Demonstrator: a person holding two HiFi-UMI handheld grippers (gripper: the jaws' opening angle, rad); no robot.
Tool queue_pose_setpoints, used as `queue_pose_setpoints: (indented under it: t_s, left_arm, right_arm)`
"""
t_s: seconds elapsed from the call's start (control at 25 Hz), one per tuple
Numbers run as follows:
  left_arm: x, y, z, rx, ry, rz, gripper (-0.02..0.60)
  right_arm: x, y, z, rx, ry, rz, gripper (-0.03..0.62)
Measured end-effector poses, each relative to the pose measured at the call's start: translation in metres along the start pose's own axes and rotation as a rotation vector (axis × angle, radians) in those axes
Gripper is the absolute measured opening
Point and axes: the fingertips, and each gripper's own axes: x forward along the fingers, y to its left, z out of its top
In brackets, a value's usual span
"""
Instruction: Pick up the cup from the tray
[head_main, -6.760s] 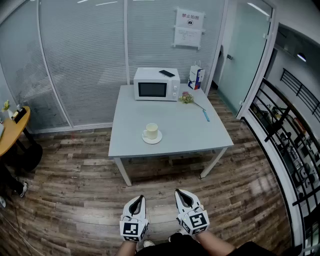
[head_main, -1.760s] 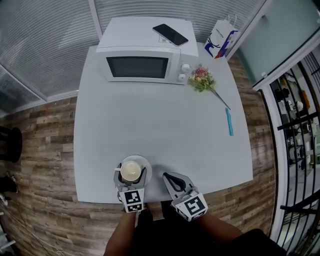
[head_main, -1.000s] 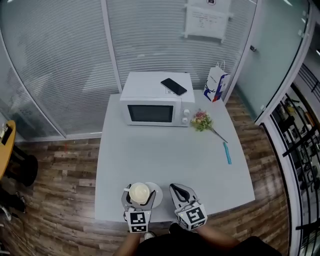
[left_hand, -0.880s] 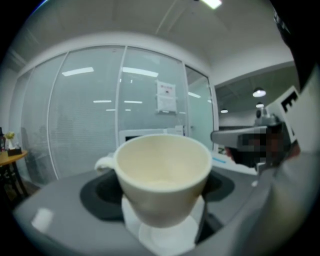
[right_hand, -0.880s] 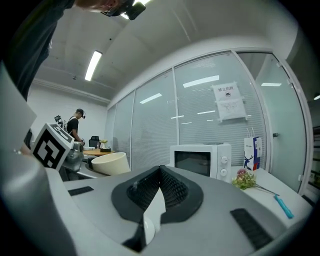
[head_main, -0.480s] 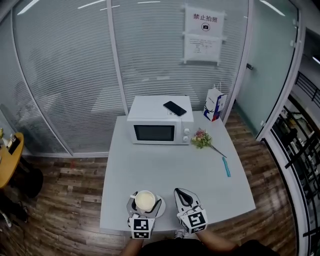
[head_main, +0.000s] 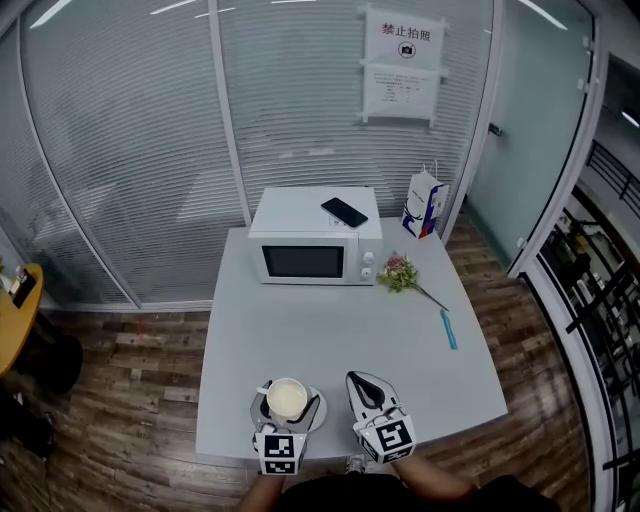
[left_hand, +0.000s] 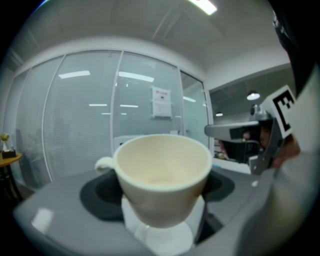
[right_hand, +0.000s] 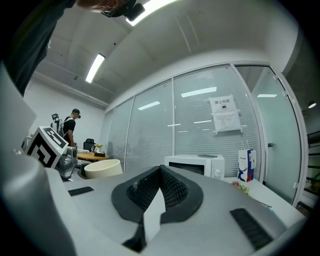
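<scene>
Crockery of this sort wants a careful hand: the cream cup (left_hand: 161, 170) looks like glazed ceramic. I would judge it stiff, fairly light while empty, slick on the outside, and sure to chip or break if it slipped. It sits well out in front of the microwave (head_main: 305, 260), roughly in line with the microwave's door, at the edge of the table (head_main: 330, 330) farthest from it. The left gripper (head_main: 285, 412) has its jaws closed in on the cup's body from either side, just under the rim, with the small handle (left_hand: 102, 162) sticking out clear of them. That seems a sound place to hold it, since the wall tapers downward and a grip high up is less likely to slide off. A firm, even squeeze would suit the smooth glaze better than a hard pinch. The round white tray (head_main: 318, 412) shows beneath the cup, on the same far side from the microwave. From above I cannot tell whether the cup is touching it or just clear of it. The right gripper (head_main: 370, 392) waits just beside the tray, more in line with the microwave's knobs, its jaws pressed together on nothing.
</scene>
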Motion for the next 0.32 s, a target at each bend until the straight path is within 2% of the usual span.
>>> queue_pose_setpoints:
  t_s: [0.32]
  left_arm:
    - [0.0035,-0.0001,-0.0100,-0.006,0.010,0.005,0.439]
  right_arm:
    - [0.0015,0.0025,-0.0015,-0.013,-0.005,0.007,0.005]
